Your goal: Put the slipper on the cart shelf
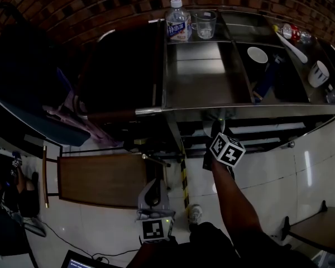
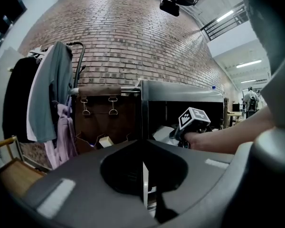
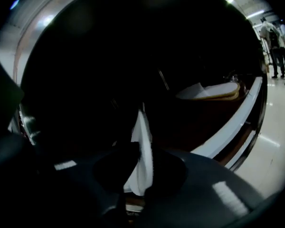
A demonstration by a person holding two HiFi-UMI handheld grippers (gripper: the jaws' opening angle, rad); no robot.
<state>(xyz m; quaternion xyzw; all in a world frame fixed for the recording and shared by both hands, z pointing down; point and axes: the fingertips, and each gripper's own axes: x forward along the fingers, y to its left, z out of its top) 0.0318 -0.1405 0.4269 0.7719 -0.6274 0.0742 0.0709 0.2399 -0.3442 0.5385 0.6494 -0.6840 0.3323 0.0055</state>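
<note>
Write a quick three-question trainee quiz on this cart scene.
1. True or false: the right hand-held gripper is shut on a white slipper.
2. What stands right beside the water bottle on top of the cart? A kettle; B glass cup; C folded towel.
3. What does the left hand-held gripper hold?
Key: 1 true; 2 B; 3 nothing, its jaws are together.

Water bottle [image 1: 178,22], glass [image 1: 205,24], white bowl [image 1: 257,54]
</note>
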